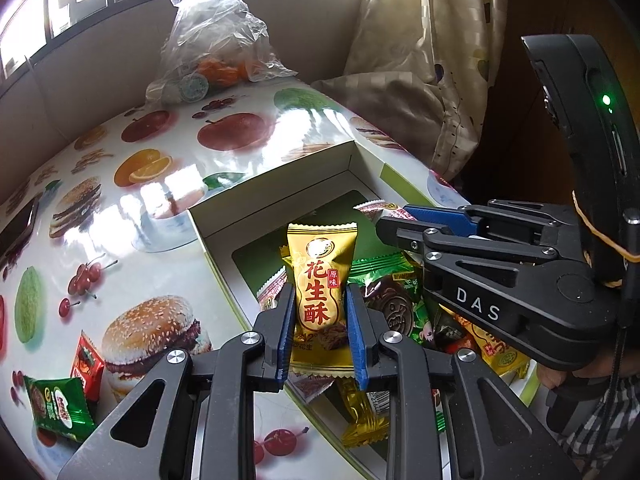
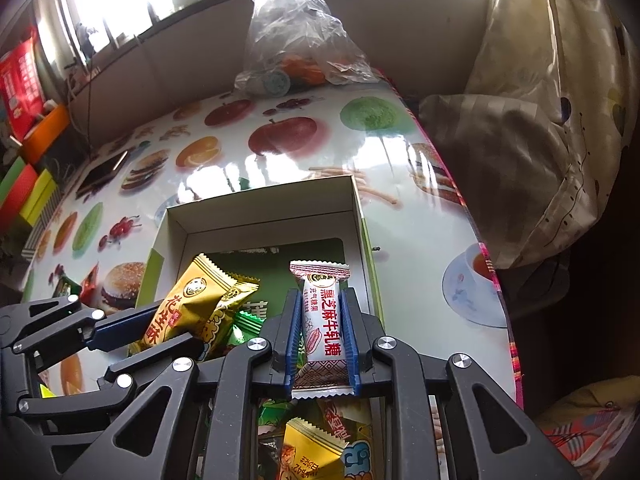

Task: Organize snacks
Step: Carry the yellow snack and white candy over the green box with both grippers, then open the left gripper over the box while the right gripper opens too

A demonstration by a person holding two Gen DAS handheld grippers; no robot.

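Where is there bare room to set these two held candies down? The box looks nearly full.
The far end of the white cardboard box is bare, its green floor showing; the near end is heaped with wrappers. The glossy fruit-print tabletop is open between the box and the clear plastic bag. Two small packets crowd its near-left corner.

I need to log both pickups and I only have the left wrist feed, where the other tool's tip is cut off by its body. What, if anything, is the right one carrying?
Observer: The right gripper is shut on a slim white nougat bar wrapper with red lettering.
Operator: Where is it held?
Observer: Upright, above the open white cardboard box.
Operator: Anything at the table's far left?
Observer: Orange, red and green boxes are stacked there, beyond the table edge.
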